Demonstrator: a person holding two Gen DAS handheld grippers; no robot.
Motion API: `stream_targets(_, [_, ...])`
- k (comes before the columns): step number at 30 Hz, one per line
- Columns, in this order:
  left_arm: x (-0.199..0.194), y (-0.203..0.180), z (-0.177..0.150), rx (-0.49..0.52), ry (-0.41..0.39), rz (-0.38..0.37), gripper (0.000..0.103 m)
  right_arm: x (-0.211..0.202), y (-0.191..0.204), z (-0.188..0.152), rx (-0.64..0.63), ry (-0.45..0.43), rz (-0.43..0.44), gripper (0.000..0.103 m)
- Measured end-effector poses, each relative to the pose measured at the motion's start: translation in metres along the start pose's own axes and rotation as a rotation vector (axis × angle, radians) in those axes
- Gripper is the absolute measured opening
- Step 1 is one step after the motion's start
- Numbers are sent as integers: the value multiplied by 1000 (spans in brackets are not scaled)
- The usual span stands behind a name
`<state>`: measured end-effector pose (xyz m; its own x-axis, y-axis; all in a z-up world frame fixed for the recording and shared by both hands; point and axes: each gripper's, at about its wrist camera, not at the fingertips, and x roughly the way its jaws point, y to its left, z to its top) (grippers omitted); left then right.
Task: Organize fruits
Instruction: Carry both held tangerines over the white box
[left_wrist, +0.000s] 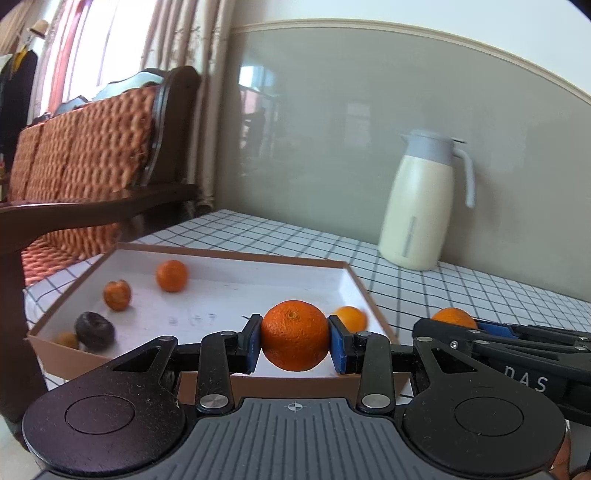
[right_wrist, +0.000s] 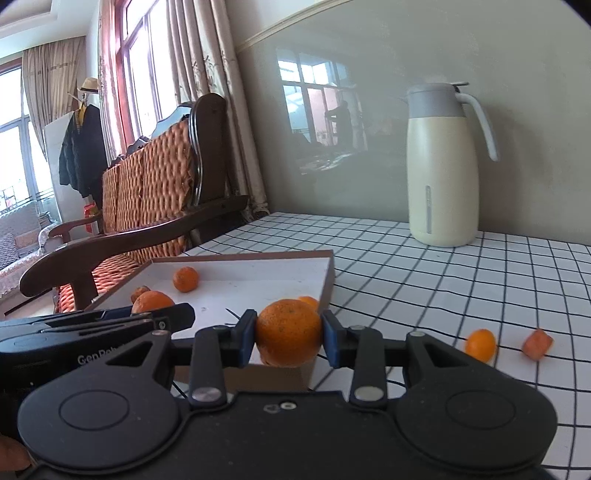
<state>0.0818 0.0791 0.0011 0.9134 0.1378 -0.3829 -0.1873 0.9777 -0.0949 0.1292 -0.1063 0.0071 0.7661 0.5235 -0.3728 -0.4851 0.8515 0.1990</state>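
cardboard box (left_wrist: 365, 291) holds small oranges (left_wrist: 171, 275); left claw (left_wrist: 295, 341) and right claw (right_wrist: 289, 334) each grip an orange.

Both cameras sit low on the grippers, close up, looking at the box (left_wrist: 354, 275) (right_wrist: 328, 273) and jug (left_wrist: 421, 206) (right_wrist: 443, 177).

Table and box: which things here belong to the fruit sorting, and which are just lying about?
Job: orange in left jaws; orange in right jaws; box; loose fruit; orange chunk.
Lying about: jug; chair; coat.
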Motion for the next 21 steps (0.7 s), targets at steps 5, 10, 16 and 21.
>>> stream_targets(5, [1,15,1,-20,-5,31,38,8,7,3,7,-18,6,28])
stream_targets(10, [3,30,1,-39,-9,64,38,17,13,5,10,-26,9,28])
stream_targets(16, [5,48,3,-61,-12,110,38,25,20,6,11,-35,7,28])
stream_targets(21, [8,60,4,-76,-11,139,38,33,24,8,19,-35,9,28])
